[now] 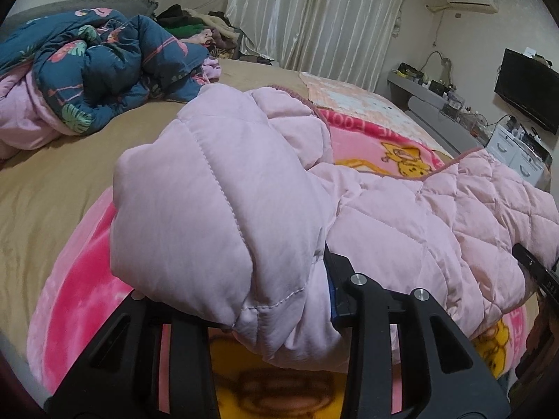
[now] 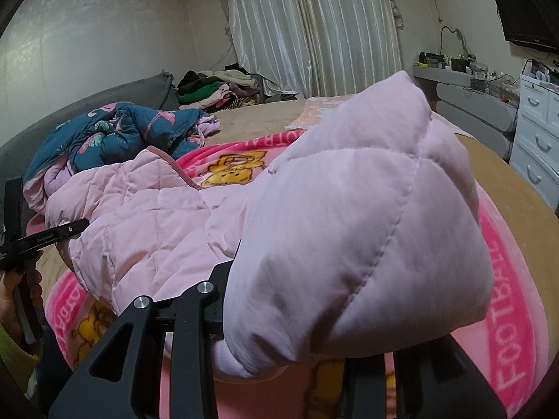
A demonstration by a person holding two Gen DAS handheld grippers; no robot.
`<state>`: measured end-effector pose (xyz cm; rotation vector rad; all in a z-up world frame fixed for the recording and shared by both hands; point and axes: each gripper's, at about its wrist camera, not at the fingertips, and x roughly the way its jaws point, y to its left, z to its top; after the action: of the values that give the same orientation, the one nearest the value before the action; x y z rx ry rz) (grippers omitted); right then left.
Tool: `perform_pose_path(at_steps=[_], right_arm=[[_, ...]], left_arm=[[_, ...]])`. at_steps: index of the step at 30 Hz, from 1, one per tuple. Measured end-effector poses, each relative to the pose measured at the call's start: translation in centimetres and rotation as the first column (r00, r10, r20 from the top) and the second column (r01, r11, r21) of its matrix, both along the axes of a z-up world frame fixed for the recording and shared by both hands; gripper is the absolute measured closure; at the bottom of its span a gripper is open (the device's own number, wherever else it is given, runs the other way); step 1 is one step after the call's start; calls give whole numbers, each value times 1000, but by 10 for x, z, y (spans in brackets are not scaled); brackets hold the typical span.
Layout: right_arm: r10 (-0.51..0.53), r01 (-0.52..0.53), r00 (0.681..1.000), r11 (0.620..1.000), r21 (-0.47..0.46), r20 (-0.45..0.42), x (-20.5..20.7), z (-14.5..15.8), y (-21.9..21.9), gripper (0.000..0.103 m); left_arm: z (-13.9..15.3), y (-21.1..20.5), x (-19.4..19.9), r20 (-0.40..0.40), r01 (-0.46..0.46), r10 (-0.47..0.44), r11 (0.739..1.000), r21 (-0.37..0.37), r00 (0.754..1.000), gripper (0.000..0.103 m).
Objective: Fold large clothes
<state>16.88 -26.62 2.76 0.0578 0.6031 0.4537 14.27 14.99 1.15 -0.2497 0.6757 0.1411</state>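
Black linkage bars of the left claw (image 1: 279,314) fill the bottom of its own view, and its jaws are nearly closed on a puffy fold of the pale pink quilted padded coat (image 1: 401,216), which bulges over and hides the fingertips. In the other view the right claw (image 2: 279,317) is likewise clamped, jaws narrow, on another bunched end of the same coat (image 2: 146,223), its fingertips buried under the fabric. Between the two grips the coat hangs slightly above the bright pink fleece blanket with yellow cartoon bears (image 1: 80,279), its middle sagging onto that blanket. This blanket is spread over the tan-sheeted bed (image 1: 42,188). Beyond the blanket, toward the grey headboard, lies a crumpled dark blue flower-printed duvet (image 1: 104,70), well apart from the coat. Farther back from the blanket a heap of mixed clothes (image 2: 216,90) sits before the pale pleated curtains (image 2: 307,28). At the left edge of the right view, a hand (image 2: 10,300) grips the other tool's handle.
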Motion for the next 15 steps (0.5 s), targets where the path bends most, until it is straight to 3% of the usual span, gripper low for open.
perform_pose_path(at_steps=[8,15], right_arm=[[-51,50,998,999,-8,-49,-3,-19,2,70],[-121,128,978,991,32,-171,18,-39,-7,66]], left_arm=[[-17,7,-7,-30,-13,13,1000,2,999,71],[-30,10,-7,-44,-34,34,999,-16,998,67]])
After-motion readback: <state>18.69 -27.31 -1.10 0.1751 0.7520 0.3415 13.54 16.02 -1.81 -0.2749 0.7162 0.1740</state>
